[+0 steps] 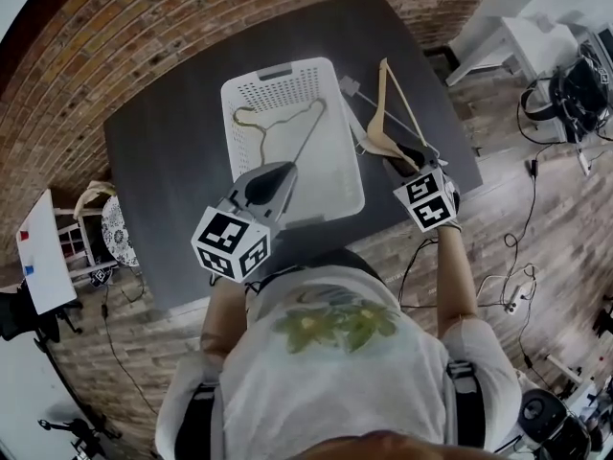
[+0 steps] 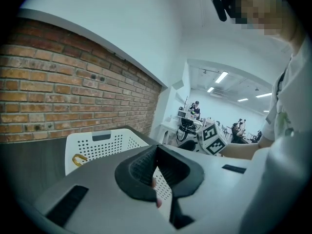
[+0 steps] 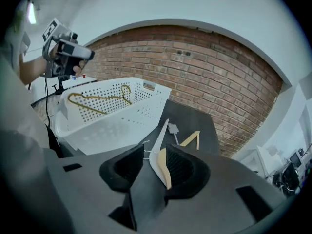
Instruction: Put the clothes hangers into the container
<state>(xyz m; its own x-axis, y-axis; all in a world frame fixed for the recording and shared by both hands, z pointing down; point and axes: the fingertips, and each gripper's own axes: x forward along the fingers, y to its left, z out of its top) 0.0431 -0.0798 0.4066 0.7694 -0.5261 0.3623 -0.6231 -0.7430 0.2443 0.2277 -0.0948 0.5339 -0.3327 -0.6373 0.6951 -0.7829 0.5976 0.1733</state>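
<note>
A white perforated basket [image 1: 287, 70] stands on the dark table [image 1: 163, 161] with a gold wire hanger [image 1: 278, 123] lying inside it. Right of the basket, a wooden hanger [image 1: 388, 103] and a white hanger [image 1: 350, 89] lie on the table. My right gripper [image 1: 402, 156] is low over their near ends. It is open, and in the right gripper view the white hanger [image 3: 160, 143] and the wooden hanger [image 3: 165, 169] show between its jaws. My left gripper [image 1: 273, 175] hovers above the basket's near half, shut with nothing in it.
The basket's near wall [image 3: 112, 126] is just left of the right gripper. The table's right edge is close behind the hangers. A white side table [image 1: 517, 41] and cables [image 1: 512, 286] are on the floor to the right, and a white board [image 1: 43, 257] to the left.
</note>
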